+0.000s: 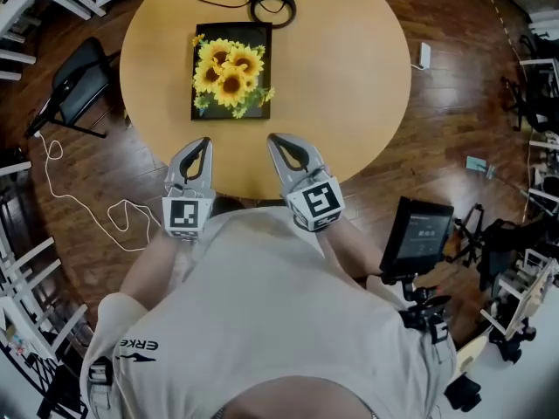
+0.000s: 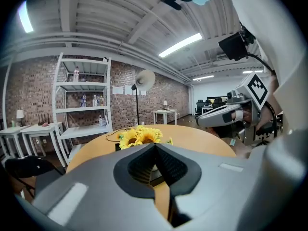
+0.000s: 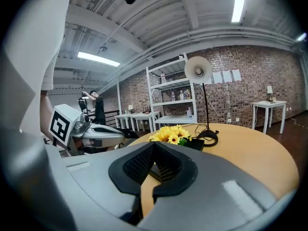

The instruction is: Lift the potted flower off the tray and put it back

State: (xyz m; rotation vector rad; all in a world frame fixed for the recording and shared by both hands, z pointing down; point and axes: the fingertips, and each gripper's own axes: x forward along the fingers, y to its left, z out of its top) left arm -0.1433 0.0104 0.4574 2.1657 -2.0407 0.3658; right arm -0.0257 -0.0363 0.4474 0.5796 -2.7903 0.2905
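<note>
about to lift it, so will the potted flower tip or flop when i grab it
Probably top-heavy: the potted flower spreads wide blooms that hide its pot from above, so it may tip if gripped high. Those blooms look soft and would likely bend rather than carry weight.

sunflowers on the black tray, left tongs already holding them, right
Not holding: the left tongs are shut, empty and short of the black tray where the sunflowers sit; the head view shows it.
</note>
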